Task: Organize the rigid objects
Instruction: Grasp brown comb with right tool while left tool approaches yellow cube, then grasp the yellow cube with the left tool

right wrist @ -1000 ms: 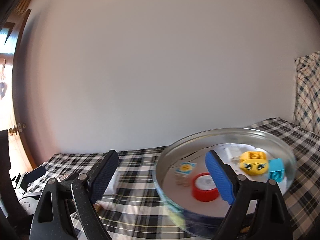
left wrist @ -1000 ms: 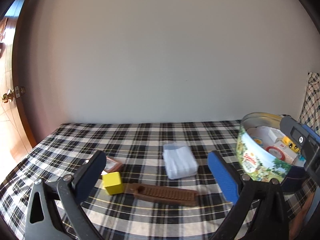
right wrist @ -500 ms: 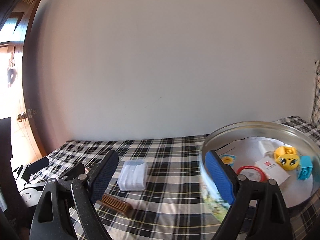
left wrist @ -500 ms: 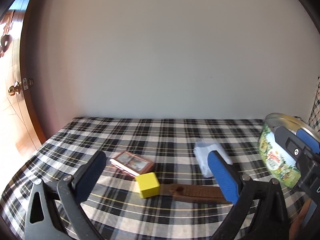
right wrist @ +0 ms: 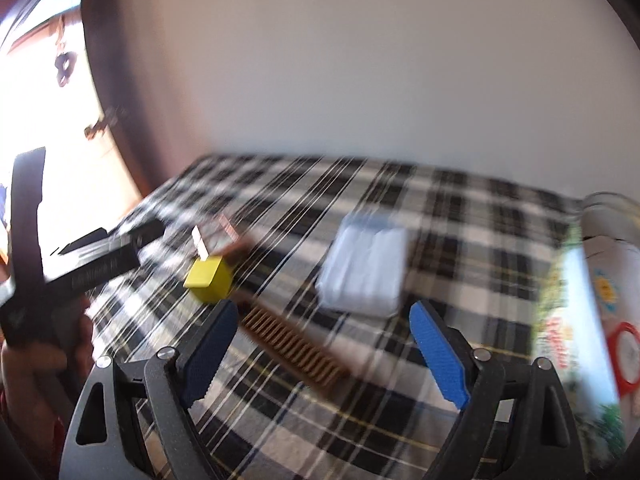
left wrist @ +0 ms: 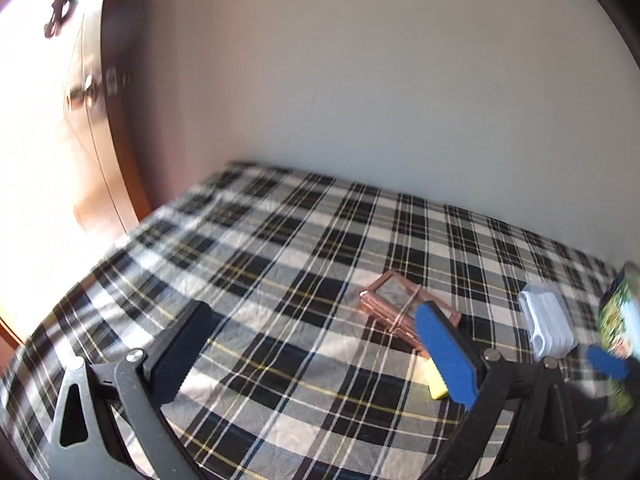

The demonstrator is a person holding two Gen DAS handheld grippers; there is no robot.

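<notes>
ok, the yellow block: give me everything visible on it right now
The yellow block is a small, plain, matte cube with clean edges; material cannot be told. It sits flat on the plaid cloth, with one corner toward the right wrist camera. The brown comb lies right beside it, and the far end seems to meet it. A copper-edged flat case lies just behind. No tongs touch it. In the left wrist view only a sliver shows behind that tool's blue pad.
</notes>
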